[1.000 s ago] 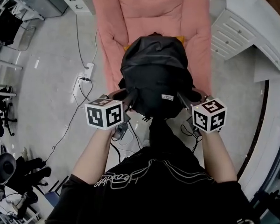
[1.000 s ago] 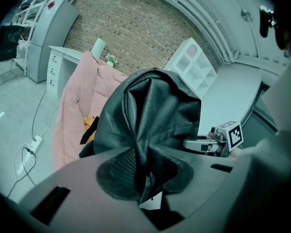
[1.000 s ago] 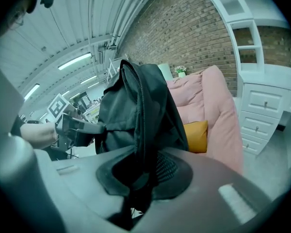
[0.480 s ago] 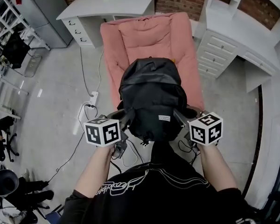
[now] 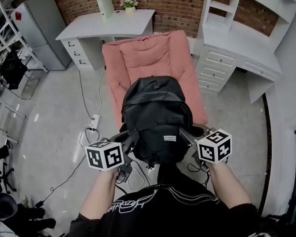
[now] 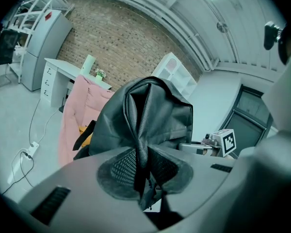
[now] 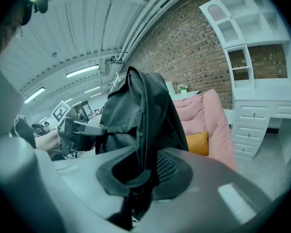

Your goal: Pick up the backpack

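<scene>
A black backpack (image 5: 157, 117) hangs in the air between my two grippers, in front of the pink armchair (image 5: 148, 60). My left gripper (image 5: 129, 141) is shut on a fold of the bag's left side, seen pinched between the pads as black fabric (image 6: 141, 130). My right gripper (image 5: 186, 135) is shut on the bag's right side, where black fabric (image 7: 143, 125) runs down between its jaws. In the left gripper view the backpack (image 6: 150, 115) fills the middle, with the right gripper's marker cube (image 6: 224, 142) beyond it.
An orange cushion (image 7: 198, 143) lies on the armchair seat behind the bag. A white desk (image 5: 106, 28) with drawers stands at the back left, a white shelf unit (image 5: 241, 38) at the right. A power strip (image 5: 92, 122) and cables lie on the floor left of the chair.
Both grippers have risen with the backpack held between them. The bag has come up off the armchair seat, and the view now takes in more of the room.
</scene>
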`<move>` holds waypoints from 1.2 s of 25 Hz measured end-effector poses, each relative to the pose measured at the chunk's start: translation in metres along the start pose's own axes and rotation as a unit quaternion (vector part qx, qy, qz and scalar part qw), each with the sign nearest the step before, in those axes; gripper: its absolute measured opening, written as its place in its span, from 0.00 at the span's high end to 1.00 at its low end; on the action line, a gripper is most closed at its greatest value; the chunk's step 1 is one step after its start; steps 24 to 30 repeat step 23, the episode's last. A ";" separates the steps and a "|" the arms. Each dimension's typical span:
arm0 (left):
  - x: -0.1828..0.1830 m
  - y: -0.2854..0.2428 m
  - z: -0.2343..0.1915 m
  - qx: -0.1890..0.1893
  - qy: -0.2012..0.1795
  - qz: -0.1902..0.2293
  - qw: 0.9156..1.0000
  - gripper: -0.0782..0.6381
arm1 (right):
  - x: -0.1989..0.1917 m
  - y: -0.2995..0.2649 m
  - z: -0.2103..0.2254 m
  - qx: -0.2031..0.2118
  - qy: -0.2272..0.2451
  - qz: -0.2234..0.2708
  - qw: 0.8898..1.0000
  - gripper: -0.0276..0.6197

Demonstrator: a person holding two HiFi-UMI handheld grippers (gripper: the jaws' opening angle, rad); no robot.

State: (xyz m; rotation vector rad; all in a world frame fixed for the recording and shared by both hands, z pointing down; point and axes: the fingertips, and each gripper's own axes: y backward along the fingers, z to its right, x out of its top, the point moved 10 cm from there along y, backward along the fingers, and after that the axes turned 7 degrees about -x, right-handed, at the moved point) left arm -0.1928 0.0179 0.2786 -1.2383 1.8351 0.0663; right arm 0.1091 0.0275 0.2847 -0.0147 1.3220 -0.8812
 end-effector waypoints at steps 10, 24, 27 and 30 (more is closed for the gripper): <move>-0.008 0.018 0.016 -0.005 -0.016 0.007 1.000 0.82 | -0.009 0.021 -0.016 0.001 0.002 0.024 1.000 0.88; -0.012 0.024 0.040 0.000 -0.023 0.011 1.000 0.82 | -0.011 0.046 -0.021 -0.007 0.006 0.040 0.999 0.88; -0.012 0.024 0.040 0.000 -0.023 0.011 1.000 0.82 | -0.011 0.046 -0.021 -0.007 0.006 0.040 0.999 0.88; -0.012 0.024 0.040 0.000 -0.023 0.011 1.000 0.82 | -0.011 0.046 -0.021 -0.007 0.006 0.040 0.999 0.88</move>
